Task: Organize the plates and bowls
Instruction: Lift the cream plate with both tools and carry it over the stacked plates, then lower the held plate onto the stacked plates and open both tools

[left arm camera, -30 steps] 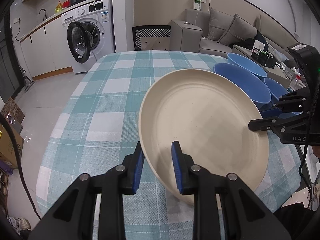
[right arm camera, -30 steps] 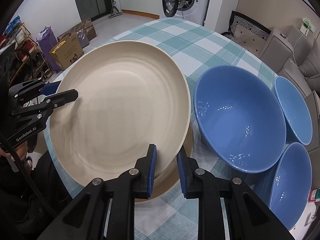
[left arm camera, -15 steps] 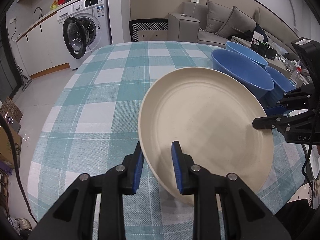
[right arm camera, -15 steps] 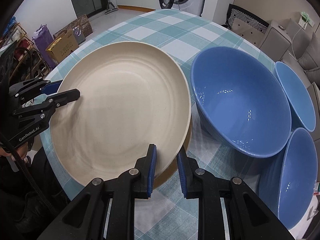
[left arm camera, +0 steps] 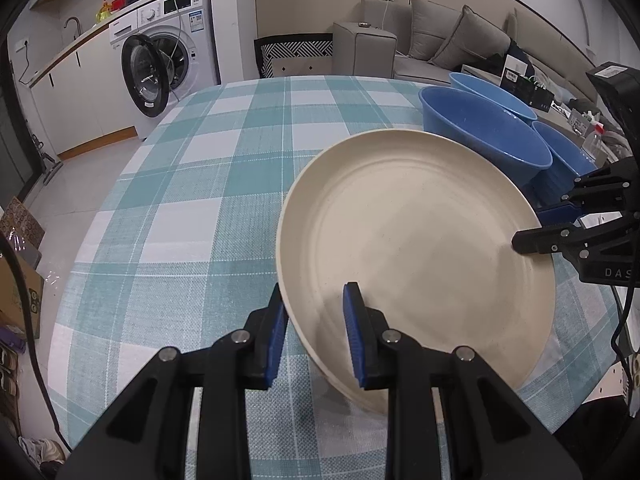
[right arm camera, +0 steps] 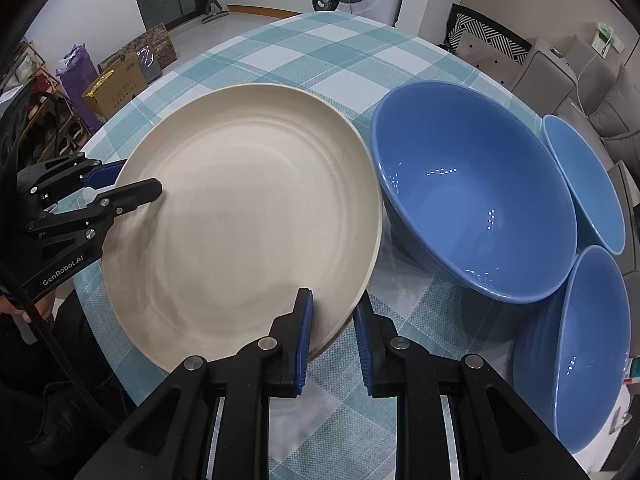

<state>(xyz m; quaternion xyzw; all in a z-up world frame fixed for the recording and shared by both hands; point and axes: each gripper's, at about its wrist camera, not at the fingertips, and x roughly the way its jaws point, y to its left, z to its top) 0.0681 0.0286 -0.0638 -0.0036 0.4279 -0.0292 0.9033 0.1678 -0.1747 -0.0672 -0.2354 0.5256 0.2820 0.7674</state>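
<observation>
A large cream plate hangs low over the teal checked tablecloth, tilted a little, with a gripper on each side. My left gripper is shut on its near-left rim, one pad inside the plate and one under it. Across from it, my right gripper is shut on the opposite rim. A big blue bowl stands right beside the plate. Two smaller blue bowls sit behind and beside the big one.
The round table is covered by the checked cloth, with open cloth on the side away from the bowls. A washing machine with its door open, a grey sofa and cardboard boxes on the floor surround it.
Both grippers have lowered the plate toward the tablecloth, and it now sits closer to the big blue bowl. Both grips are unchanged.
</observation>
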